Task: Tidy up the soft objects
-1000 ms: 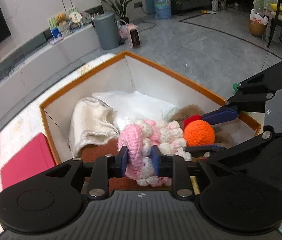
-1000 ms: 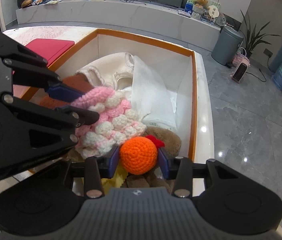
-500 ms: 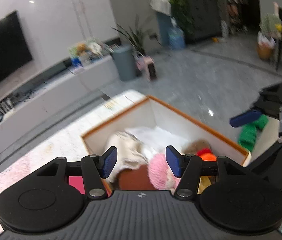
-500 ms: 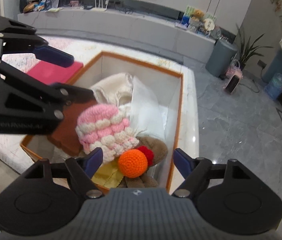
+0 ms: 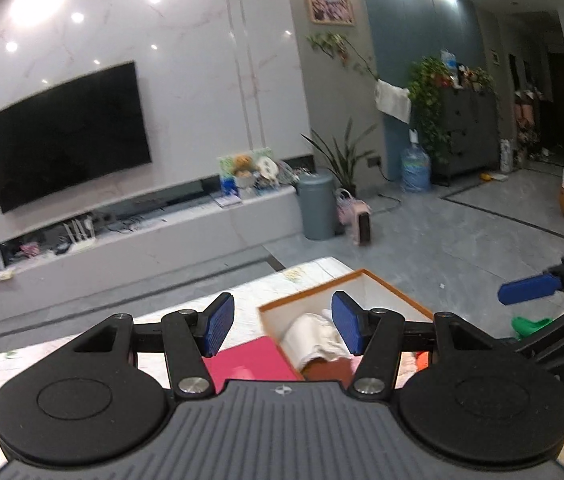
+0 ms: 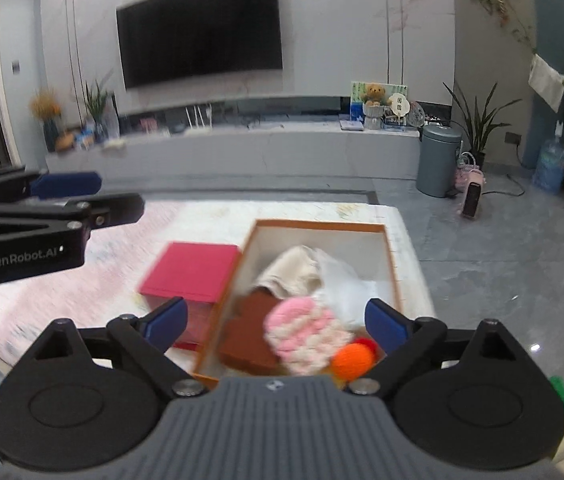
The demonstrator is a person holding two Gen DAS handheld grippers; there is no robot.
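Lying in the orange-rimmed box at lower centre of the right wrist view, the soft things looked light and yielding. The pink-and-white knitted piece sat on top of a brown cloth, with an orange crocheted ball just beside it at its lower right. A cream garment and a white cloth lay farther back in the box. All would likely squash under a pinch and sag when lifted. A hold on a bunched fold, or across the middle of the ball, seemed safest.

The left tool was spread wide and held nothing. The right tool was also wide and empty, raised above the box.

A pink flat box rested on the table touching the orange rim. A green thing at the right edge of the left wrist view was mostly hidden behind the other tool, so its kind could not be told. Motion blur smeared the box contents. In the left view the tool body cut off most of them.
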